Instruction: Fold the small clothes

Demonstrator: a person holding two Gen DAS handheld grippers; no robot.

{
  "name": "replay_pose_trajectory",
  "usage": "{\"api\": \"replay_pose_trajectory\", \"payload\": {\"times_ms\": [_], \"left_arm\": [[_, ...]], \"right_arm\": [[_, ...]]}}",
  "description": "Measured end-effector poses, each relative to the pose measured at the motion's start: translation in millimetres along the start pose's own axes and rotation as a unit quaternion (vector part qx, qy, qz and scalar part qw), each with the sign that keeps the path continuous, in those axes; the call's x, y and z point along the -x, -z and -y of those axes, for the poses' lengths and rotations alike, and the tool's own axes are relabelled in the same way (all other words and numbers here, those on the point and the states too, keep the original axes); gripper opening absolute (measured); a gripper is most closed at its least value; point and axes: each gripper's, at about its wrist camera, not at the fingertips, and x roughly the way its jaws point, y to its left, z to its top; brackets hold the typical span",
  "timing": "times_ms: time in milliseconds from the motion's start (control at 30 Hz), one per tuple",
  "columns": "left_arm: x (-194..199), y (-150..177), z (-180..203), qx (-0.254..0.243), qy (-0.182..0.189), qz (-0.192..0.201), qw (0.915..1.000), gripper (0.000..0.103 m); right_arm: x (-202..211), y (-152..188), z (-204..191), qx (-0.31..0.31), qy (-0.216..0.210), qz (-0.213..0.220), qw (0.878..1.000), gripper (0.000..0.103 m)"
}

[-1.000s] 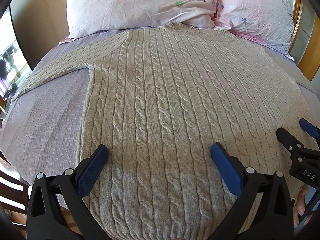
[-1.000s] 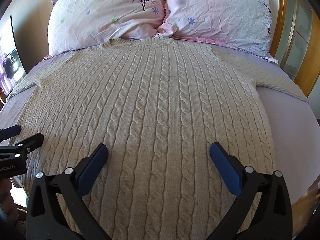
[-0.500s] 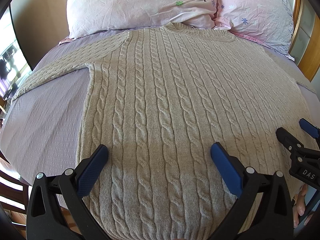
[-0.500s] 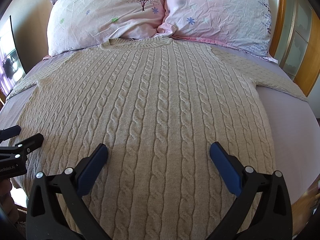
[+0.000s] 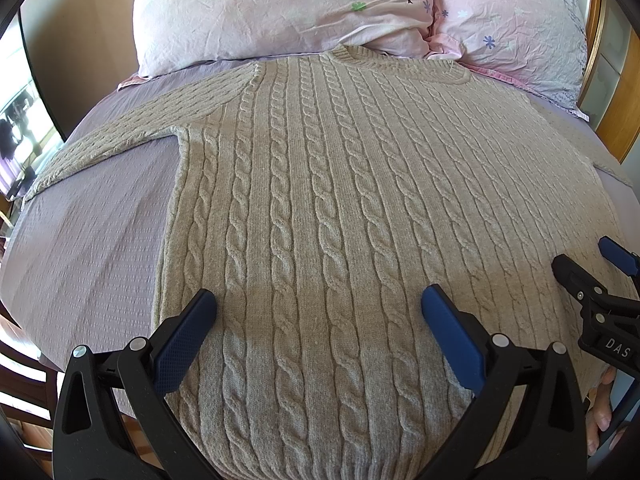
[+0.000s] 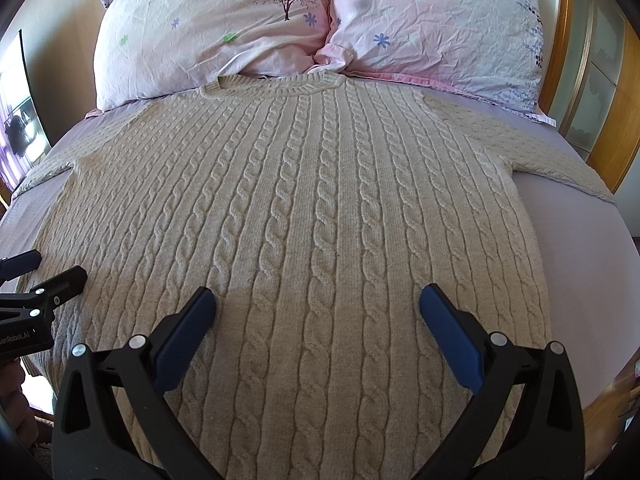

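Observation:
A beige cable-knit sweater [image 5: 320,200] lies flat and face up on the bed, collar toward the pillows, both sleeves spread out to the sides; it also shows in the right wrist view [image 6: 304,208]. My left gripper [image 5: 318,308] is open and empty, hovering above the lower left part of the sweater near its hem. My right gripper [image 6: 316,306] is open and empty above the lower right part. Each gripper shows at the edge of the other's view: the right gripper [image 5: 588,264] and the left gripper [image 6: 44,268].
The sweater lies on a lilac bedsheet [image 5: 92,232]. Two pink floral pillows [image 6: 224,28] lean at the head of the bed. A wooden headboard and cabinet [image 6: 600,92] stand at the right. A bright window [image 5: 20,128] is at the left.

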Motion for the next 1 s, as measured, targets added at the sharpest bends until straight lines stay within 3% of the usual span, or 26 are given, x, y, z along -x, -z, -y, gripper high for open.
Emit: {"api": "replay_pose_trajectory", "payload": {"times_ms": [300,433,533,600,733,767,800,833,900,933,1000], "left_arm": [[-1,-1,0,-0.001,0.0,-0.007,1.0,0.102],[-4,-4,1,-0.005,0.002,-0.01,0.9999,0.102],[-4,-6,0,-0.008,0.002,0.002,1.0,0.102],[1,0,-1,-0.009,0.005,0.017,0.9998,0.102],[4,0,-8,0.006,0.027,0.042,0.9987,0.102],[5,0,-11,0.013,0.036,0.045,0.9982,0.102],[8,-1,-16,0.026,0.057,0.054,0.9966,0.102],[11,-2,-24,0.043,0.084,0.068,0.9932,0.102],[18,-3,-39,0.079,0.133,0.102,0.9827,0.102],[22,-4,-53,0.109,0.163,0.124,0.9727,0.102],[26,-9,-71,0.142,0.165,0.141,0.9658,0.102]], "right_arm": [[6,2,-1,0.012,-0.006,0.022,1.0,0.101],[7,-5,11,0.045,-0.045,0.014,0.998,0.101],[28,-29,66,-0.019,-0.047,0.059,0.997,0.101],[43,-49,129,-0.103,-0.026,0.101,0.989,0.101],[40,-69,267,-0.291,0.012,0.121,0.949,0.101],[35,-70,302,-0.338,0.017,0.119,0.933,0.098],[29,-70,328,-0.371,0.02,0.117,0.921,0.089],[23,-69,352,-0.404,0.023,0.112,0.907,0.077],[10,-63,395,-0.468,0.021,0.099,0.878,0.072],[3,-59,413,-0.494,0.022,0.093,0.864,0.072],[-9,-54,436,-0.521,0.026,0.079,0.85,0.068]]}}
